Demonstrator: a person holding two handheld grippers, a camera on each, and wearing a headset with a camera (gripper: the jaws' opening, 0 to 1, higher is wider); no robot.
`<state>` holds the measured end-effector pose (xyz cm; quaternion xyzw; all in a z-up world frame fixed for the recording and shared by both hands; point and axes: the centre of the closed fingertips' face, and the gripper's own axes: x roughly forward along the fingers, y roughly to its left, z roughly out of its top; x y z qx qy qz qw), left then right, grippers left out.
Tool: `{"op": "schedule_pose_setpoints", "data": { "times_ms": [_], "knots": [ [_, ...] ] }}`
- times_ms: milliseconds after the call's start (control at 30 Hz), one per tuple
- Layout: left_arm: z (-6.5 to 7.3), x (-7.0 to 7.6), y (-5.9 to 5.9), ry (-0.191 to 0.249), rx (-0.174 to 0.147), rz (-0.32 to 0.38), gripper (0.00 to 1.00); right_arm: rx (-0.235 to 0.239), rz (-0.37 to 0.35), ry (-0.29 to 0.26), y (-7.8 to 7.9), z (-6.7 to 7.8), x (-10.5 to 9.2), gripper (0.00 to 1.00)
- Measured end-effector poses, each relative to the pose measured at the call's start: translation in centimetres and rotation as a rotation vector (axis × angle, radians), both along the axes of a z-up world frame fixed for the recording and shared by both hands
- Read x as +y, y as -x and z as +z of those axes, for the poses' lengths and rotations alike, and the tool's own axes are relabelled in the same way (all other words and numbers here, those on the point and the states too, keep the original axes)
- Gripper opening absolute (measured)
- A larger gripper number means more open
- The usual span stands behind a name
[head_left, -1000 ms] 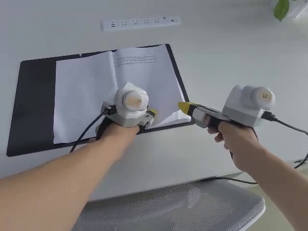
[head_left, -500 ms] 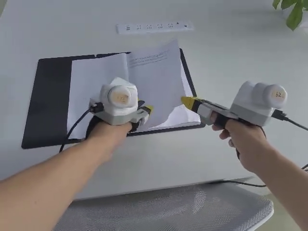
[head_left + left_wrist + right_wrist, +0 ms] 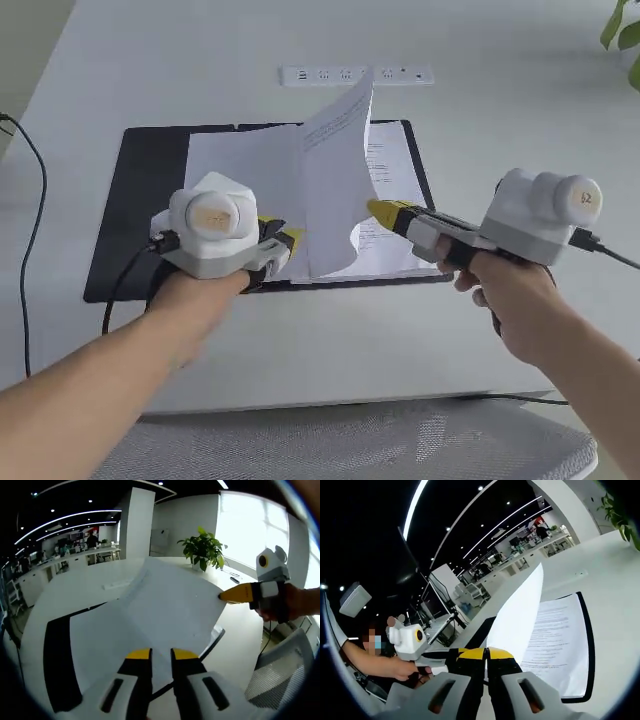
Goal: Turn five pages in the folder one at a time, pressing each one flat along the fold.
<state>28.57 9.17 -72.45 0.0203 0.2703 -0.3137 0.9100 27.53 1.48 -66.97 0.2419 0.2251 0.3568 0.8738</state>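
White, yellow-tipped right gripper (image 3: 486, 655) — jaws pinched shut on the lower free edge of the thin white printed sheet (image 3: 335, 170), paper running up from between the tips. Sheet stands near upright, mid-turn, bowed a bit, its bound edge at the fold (image 3: 303, 200) of the flat black rectangular folder (image 3: 150, 210), which lies open on the plain white table (image 3: 500, 130). On the right half the next printed pg (image 3: 395, 175) is exposed; plain white pgs (image 3: 240, 165) lie on the left half.

White, yellow-tipped left gripper (image 3: 161, 655) hovers low by the folder's near edge, just left of the fold, jaws narrow w/ a slim gap, nothing in it as far as I can tell.

Step in hand, I'd say: carry the sheet over, then flatten it. To do it well: sweep the right gripper in an arc about the fold, not straight across — a flat pull would tug the binding or crease the corner. Light pinch, one sheet only; can't tell from here whether a 2nd pg rides along, so check. Let go only once the sheet is past vertical & leaning left. Left gripper should get clear of the landing area, or the sheet drapes over it; then run it along the fold, near end to far, w/ even pressure.
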Motion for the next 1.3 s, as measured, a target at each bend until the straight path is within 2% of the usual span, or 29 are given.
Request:
{"op": "schedule_pose_setpoints", "data": {
  "times_ms": [300, 567, 800, 867, 1033, 1300],
  "knots": [
    [0.7, 4.1, 1.3, 0.02, -0.005, 0.074, 0.11, -0.011, 0.084, -0.008, 0.1, 0.4, 4.4, 0.0],
    [0.8, 7.4, 2.2, 0.034, -0.001, 0.124, 0.11, -0.002, 0.151, 0.0, -0.3, 0.0, 8.3, 0.0],
    [1.1, 10.3, 2.7, 0.047, -0.008, 0.167, 0.11, 0.029, 0.202, 0.018, -0.1, -1.7, 11.9, 0.0],
    [1.0, 11.2, 2.7, 0.047, -0.009, 0.18, 0.11, 0.033, 0.219, 0.041, 0.0, -2.5, 12.6, 0.0],
    [1.3, 12.7, 3.2, 0.051, -0.009, 0.204, 0.11, 0.064, 0.249, 0.055, 0.3, -3.9, 14.8, 0.0],
    [2.4, 15.1, 4.2, 0.063, -0.019, 0.24, 0.11, 0.108, 0.288, 0.097, 0.4, -6.4, 17.5, 0.0]
  ]
}}
